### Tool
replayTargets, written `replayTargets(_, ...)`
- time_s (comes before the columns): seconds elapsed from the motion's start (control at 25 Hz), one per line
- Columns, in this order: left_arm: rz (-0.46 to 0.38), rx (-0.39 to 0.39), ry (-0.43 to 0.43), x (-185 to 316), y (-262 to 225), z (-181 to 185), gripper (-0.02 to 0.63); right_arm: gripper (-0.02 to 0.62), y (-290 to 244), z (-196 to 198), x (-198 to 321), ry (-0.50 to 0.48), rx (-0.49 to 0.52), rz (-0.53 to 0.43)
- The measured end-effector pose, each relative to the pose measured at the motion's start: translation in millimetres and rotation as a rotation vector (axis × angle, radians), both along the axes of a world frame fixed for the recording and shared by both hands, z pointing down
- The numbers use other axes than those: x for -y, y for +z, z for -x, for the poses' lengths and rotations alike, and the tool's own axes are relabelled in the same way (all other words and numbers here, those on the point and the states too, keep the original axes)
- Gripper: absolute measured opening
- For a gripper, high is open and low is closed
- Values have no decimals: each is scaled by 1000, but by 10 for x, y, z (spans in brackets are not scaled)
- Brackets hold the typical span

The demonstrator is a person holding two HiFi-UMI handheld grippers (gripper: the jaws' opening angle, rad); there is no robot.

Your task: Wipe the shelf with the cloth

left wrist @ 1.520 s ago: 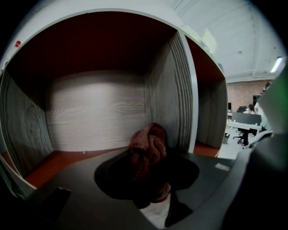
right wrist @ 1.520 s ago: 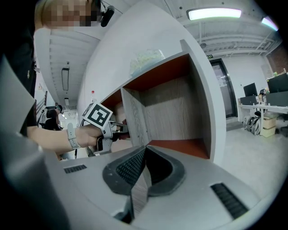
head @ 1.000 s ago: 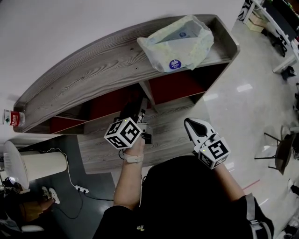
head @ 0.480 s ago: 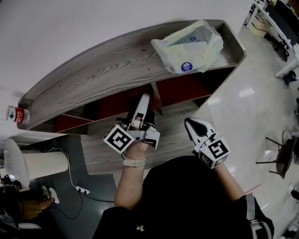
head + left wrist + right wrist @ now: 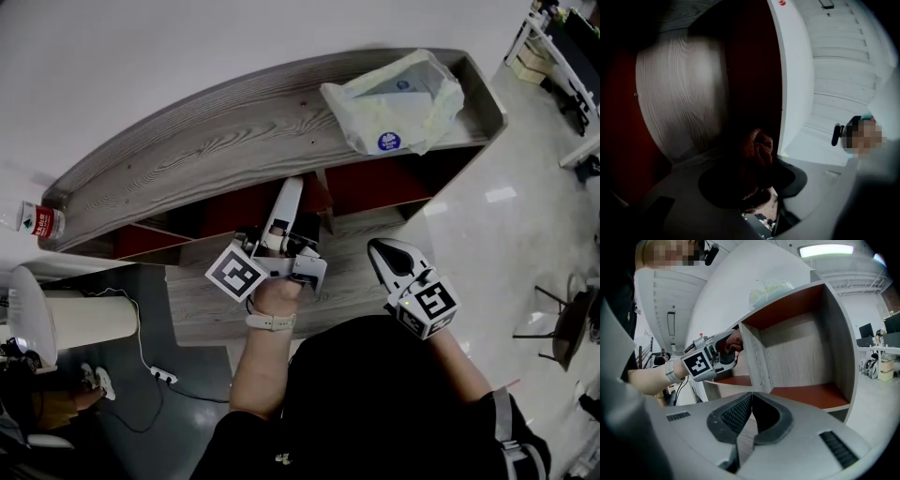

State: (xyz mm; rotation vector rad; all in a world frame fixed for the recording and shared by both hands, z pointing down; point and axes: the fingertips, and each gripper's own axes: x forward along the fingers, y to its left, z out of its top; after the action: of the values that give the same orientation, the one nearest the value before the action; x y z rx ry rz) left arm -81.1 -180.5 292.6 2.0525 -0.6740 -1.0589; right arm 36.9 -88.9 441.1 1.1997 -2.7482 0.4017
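Note:
The grey wooden shelf (image 5: pixel 178 150) has open red-backed compartments (image 5: pixel 797 348). My left gripper (image 5: pixel 287 190) reaches into the middle compartment beside the upright divider (image 5: pixel 754 357). It is shut on a dark red cloth (image 5: pixel 757 149), which bulges from between the jaws. The right gripper view shows the same cloth (image 5: pixel 734 340) at the left gripper (image 5: pixel 727 347), under the top board. My right gripper (image 5: pixel 382 251) hangs shut and empty in front of the shelf, its fingertips (image 5: pixel 751 398) pressed together. What the cloth touches is too dark to tell.
A pale plastic bag (image 5: pixel 394 98) lies on the shelf top at the right. A bottle (image 5: pixel 37 222) stands at its left end. A white stand (image 5: pixel 80 323) and a power strip (image 5: pixel 164 380) are on the floor at the left, a chair (image 5: pixel 567 309) at the right.
My left gripper has rolled over and pushed forward into the compartment with the cloth. The right gripper has stayed where it was.

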Motion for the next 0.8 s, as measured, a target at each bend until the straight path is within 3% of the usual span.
replayTargets(0.4,105,-128,-11,266,322,10,163,-3,5,-127,32,25,11,2)
replayTargets(0.56,169,-103,-13,292,541,1,163,-3,14,-97,22,15,7,6)
replayTargets(0.8,293,-2,-1,273,908,-34,163,-3,46,-61,2,5,0,7)
